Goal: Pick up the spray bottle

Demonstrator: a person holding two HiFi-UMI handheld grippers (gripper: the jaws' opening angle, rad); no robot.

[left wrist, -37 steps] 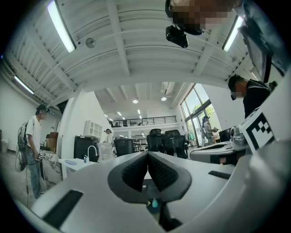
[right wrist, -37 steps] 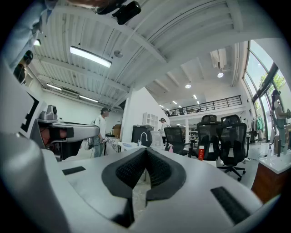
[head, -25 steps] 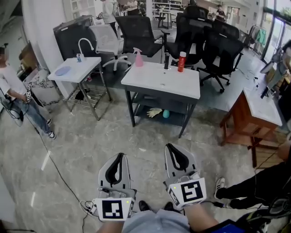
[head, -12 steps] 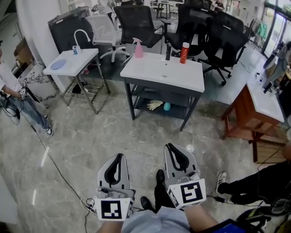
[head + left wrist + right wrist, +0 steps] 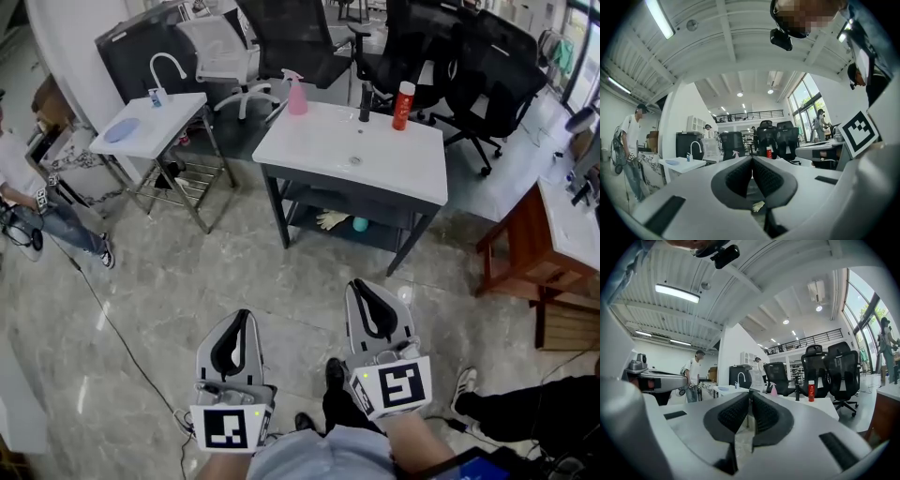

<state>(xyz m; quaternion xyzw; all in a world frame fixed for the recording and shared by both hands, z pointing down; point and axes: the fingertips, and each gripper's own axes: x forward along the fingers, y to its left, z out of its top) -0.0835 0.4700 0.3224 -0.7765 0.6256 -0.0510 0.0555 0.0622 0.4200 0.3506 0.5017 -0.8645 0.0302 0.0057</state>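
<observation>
- Pink plastic spray bottle (image 5: 297, 94) is standing on the white-topped table (image 5: 394, 173), at its far-left corner.
- Your left gripper (image 5: 242, 317) and right gripper (image 5: 359, 287) are hanging closed, empty.
- You are facing the approach; one needs opening.

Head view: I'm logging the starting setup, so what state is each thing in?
spray bottle, upright at the far edge of the table, untouched.
red can, upright on the table.
left tongs, shut, empty.
right tongs, shut, empty.
glove, lying on the table's lower shelf.
</observation>
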